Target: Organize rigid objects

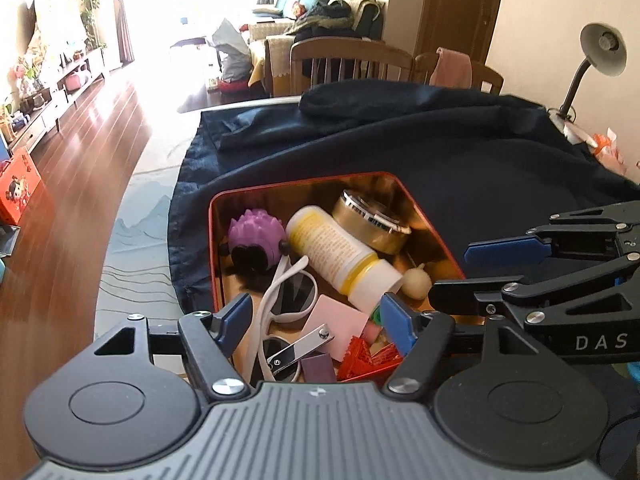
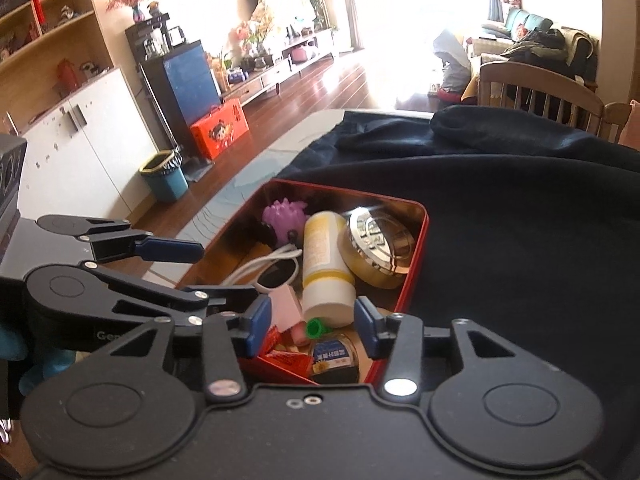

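A red tin box sits on a dark blue cloth. Inside lie a white and yellow bottle, a round gold tin, a purple spiky ball, white-framed sunglasses, a nail clipper, a pink card and red packets. My left gripper is open and empty over the box's near end. My right gripper is open and empty over the near end too, and shows in the left view.
A small dark jar and a green cap lie in the box. Wooden chairs stand behind the table. A desk lamp stands at the far right. The table's left edge drops to a wooden floor.
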A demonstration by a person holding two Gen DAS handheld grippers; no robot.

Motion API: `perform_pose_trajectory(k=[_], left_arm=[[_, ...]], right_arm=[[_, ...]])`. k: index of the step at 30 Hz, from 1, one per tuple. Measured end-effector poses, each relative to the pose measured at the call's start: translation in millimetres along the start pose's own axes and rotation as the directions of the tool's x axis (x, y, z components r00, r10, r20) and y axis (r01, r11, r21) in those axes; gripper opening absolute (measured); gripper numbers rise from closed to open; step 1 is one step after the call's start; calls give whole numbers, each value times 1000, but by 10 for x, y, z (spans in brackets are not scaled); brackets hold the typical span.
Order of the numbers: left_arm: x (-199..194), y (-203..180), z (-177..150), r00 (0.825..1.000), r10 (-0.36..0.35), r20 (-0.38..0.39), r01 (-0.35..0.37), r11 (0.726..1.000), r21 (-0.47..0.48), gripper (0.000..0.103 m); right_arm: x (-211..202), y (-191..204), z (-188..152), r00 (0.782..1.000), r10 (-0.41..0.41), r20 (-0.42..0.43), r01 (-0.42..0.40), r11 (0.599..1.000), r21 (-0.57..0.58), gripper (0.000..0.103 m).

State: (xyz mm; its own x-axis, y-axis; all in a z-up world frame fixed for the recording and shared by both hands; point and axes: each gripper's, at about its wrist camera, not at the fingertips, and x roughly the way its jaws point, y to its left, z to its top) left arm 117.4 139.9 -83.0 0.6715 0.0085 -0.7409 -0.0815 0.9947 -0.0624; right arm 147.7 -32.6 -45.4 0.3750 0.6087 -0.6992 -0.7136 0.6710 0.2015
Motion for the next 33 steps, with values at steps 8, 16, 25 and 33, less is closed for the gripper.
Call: perform_pose_trajectory(k=[8,16,25,33], left_arm=[[-234,23,32,999,0,42,1,1000,-23,76],[-461,15,14,996,-2,85,5,999,-34,82],[-620,0,-16,994,8,106,-1,998,-62,86],[-743,-19,-55,989,39,140,-28,996,-82,103]], right_arm=[[-230,59,-2,999,1,52,-2,1000,5,64],[-473,102,-49,992,-43,117,42,999,7,88],[-701,201,-130,974,-101,203,100,995,16,102],[-771,270,-239,959,-157,234,158,987,15,103]])
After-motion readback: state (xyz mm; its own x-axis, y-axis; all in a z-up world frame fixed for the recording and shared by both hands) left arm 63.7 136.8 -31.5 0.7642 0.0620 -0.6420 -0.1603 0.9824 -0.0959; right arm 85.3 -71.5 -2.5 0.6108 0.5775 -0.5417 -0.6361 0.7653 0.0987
